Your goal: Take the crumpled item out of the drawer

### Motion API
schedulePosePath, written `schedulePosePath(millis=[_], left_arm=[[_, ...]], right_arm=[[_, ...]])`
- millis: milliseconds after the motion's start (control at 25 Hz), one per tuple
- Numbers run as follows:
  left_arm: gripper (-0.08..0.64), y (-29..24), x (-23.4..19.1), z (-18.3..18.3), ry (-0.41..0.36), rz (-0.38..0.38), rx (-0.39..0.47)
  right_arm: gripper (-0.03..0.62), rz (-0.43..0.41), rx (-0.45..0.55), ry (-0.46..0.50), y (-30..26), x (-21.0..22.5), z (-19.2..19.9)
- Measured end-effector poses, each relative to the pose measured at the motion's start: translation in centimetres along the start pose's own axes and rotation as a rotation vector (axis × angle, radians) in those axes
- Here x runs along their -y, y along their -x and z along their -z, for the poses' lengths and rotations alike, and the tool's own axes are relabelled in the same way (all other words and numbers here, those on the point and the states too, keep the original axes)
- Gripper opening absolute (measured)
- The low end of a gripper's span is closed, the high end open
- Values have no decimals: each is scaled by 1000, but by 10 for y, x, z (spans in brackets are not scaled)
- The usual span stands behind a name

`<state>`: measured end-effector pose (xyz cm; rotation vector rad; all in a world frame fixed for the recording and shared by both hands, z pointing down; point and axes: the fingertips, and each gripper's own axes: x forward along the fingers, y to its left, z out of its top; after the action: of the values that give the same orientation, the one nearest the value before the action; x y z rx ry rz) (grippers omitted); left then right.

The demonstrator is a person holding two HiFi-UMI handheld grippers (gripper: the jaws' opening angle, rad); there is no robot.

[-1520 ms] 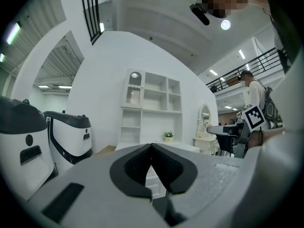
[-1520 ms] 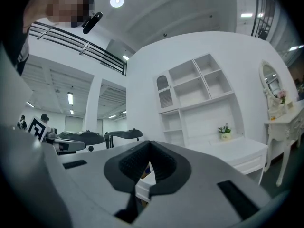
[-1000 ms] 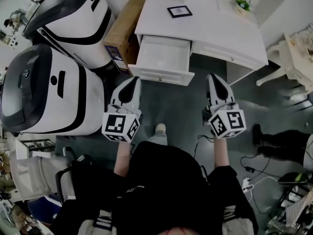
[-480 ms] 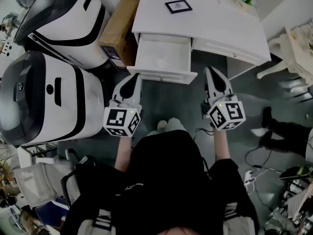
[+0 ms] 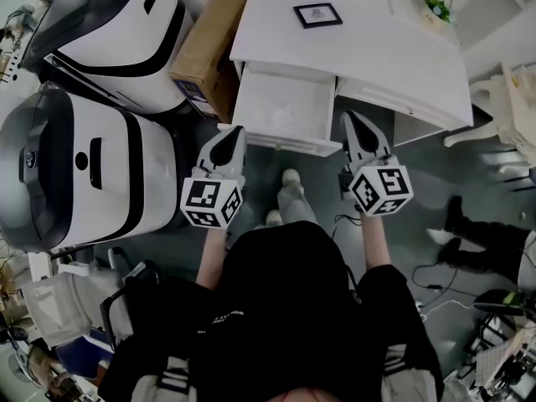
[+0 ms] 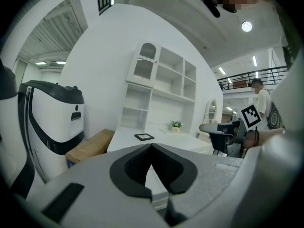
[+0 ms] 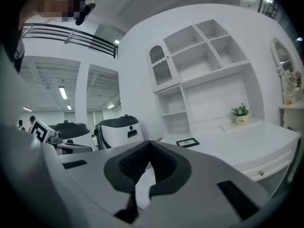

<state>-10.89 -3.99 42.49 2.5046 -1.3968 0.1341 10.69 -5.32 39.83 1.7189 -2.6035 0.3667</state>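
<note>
With the person a step closer than a second ago, the left gripper (image 5: 234,131) and right gripper (image 5: 348,117), jaws pressed together on nothing, now sit just near of the open drawer (image 5: 280,107) under the white worktop (image 5: 368,53), and since its pale inside shows no crumpled item I can make out, reaching in likely comes next.

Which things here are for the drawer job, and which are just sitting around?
For the job:
- drawer, pulled open
- left hand-held gripper, shut and empty
- right hand-held gripper, shut and empty

Just sitting around:
- picture frame on the desk
- plant
- cardboard box
- big white machines
</note>
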Motion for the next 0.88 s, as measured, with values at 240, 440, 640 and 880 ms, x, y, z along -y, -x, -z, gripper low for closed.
schedulePosePath(millis=[240, 440, 640, 880], left_arm=[[-2, -54, -18, 8, 34, -26, -54], [-2, -91, -24, 22, 68, -39, -109], [-2, -116, -34, 45, 112, -73, -172], [-2, -139, -40, 72, 164, -101, -242]], right_arm=[[-8, -59, -76, -12, -56, 23, 13], [-8, -107, -149, -23, -92, 40, 30], [-8, -171, -231, -26, -121, 49, 57], [-8, -245, -333, -53, -150, 58, 94]])
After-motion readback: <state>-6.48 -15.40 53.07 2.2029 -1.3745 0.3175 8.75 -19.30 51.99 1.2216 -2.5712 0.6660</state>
